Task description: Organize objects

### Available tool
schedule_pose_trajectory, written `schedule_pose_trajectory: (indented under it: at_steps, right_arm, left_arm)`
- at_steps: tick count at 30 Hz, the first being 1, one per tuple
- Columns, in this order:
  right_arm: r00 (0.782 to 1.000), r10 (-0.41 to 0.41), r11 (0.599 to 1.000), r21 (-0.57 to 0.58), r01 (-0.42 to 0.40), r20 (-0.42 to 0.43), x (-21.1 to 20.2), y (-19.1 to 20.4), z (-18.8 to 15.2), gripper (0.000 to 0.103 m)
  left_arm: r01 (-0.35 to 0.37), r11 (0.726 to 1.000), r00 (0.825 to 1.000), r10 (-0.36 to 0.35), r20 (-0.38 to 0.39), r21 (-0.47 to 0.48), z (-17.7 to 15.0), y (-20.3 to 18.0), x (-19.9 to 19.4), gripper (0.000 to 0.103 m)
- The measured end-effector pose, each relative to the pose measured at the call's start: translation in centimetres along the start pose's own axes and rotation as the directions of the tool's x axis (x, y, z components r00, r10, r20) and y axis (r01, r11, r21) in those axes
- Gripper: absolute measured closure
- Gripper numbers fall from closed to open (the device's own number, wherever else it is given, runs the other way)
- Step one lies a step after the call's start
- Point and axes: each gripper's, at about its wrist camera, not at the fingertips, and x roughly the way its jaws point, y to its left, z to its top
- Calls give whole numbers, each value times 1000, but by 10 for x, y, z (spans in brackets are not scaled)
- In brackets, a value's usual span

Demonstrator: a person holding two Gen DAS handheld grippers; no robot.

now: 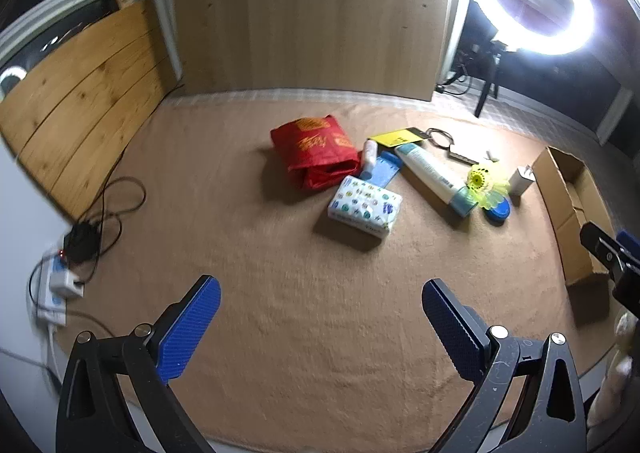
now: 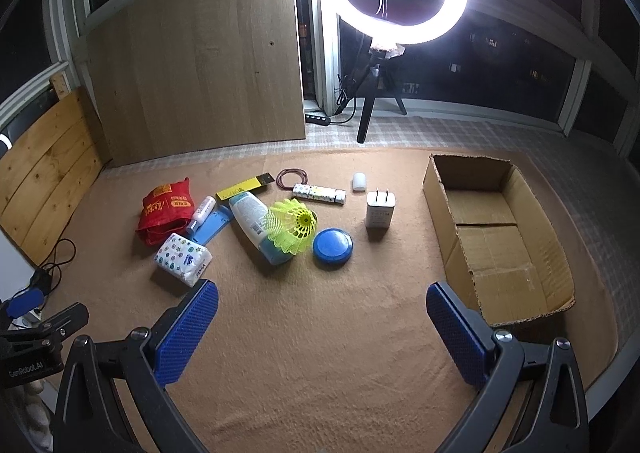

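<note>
Both grippers hover above a tan carpet (image 2: 320, 353), the left gripper (image 1: 320, 327) and right gripper (image 2: 322, 327) each with jaws spread apart, holding nothing. Farther off lie a red bag (image 2: 166, 213), tissue pack (image 2: 183, 259), yellow shuttlecock (image 2: 290, 227), blue disc (image 2: 333, 247) and white charger (image 2: 380, 210). An open cardboard box (image 2: 436, 189) sits at the right.

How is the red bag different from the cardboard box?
The red bag is crumpled and lying flat; the cardboard box stands open and stiff. The bag is bright red with gold print; the box is plain brown. The bag touches other items; the box sits apart, empty. Both rest on the tan carpet.
</note>
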Motion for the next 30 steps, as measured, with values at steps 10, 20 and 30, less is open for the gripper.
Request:
schedule_pose_trajectory:
  at_steps: [10,20,30]
  right_arm:
    - [999,10,999,-40,-12,-37,-3,10,-25,0]
    - [999,11,998,-57,-14,-46,-5,16,-34,0]
    - [999,12,999,-51,-14,-35,-6,17,-34,0]
  left_arm:
    - [-11,1000,1000,11,4,-18,-40,-11,-12,1]
    - [46,993,999,-44,25,-108,-46,4,-28,1]
    - [32,997,999,-32,0,-72,-44,-3,-31,1]
